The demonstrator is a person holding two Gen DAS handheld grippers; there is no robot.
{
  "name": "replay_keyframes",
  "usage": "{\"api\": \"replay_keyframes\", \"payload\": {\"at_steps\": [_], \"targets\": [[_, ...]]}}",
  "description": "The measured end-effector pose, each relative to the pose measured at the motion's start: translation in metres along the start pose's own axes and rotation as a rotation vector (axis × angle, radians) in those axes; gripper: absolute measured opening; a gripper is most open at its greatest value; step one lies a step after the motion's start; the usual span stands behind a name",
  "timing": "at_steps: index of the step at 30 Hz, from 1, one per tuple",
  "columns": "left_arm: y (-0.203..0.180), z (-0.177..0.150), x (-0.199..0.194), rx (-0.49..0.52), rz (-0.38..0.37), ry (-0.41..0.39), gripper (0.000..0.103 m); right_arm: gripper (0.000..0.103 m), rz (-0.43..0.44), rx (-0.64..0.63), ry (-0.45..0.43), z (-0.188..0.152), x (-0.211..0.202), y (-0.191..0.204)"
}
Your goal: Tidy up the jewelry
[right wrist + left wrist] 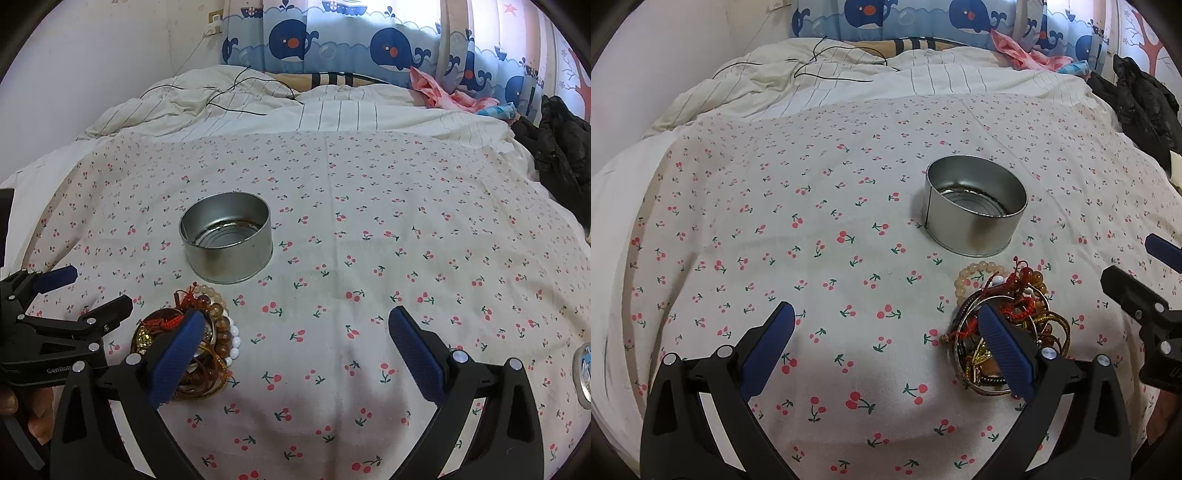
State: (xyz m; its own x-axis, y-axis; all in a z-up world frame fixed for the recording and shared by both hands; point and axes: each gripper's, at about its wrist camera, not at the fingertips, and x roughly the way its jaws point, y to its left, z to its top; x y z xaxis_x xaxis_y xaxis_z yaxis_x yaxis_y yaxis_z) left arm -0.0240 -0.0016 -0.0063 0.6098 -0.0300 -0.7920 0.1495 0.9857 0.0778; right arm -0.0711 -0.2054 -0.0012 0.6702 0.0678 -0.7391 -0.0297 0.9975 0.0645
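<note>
A tangled pile of jewelry (pixel 1004 314) (pixel 207 332), with bead bracelets, red cords and gold bangles, lies on the cherry-print sheet. A round silver tin (pixel 975 210) (pixel 227 240) stands open just beyond it; its inside looks bare. My left gripper (pixel 886 332) is open, its right finger in front of the pile. My right gripper (pixel 297 332) is open too, with its left finger over the pile. Each gripper shows in the other's view: the right gripper (pixel 1137 273) at the right edge, the left gripper (pixel 88 291) at the left edge.
The cherry-print sheet (pixel 812 221) covers the near bed. A striped white duvet (pixel 332 110) with a thin black cable (pixel 229 99) is bunched behind. Dark clothing (pixel 561 147) lies at the far right. A round metal lid (pixel 585 373) rests at the right edge.
</note>
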Motion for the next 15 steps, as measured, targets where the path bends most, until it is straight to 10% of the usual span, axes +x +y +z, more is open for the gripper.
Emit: {"api": "replay_keyframes", "payload": {"at_steps": [15], "targets": [[-0.0019, 0.0005, 0.0, 0.007, -0.003, 0.0, 0.096, 0.096, 0.0, -0.007, 0.007, -0.0003, 0.0013, 0.0011]]}}
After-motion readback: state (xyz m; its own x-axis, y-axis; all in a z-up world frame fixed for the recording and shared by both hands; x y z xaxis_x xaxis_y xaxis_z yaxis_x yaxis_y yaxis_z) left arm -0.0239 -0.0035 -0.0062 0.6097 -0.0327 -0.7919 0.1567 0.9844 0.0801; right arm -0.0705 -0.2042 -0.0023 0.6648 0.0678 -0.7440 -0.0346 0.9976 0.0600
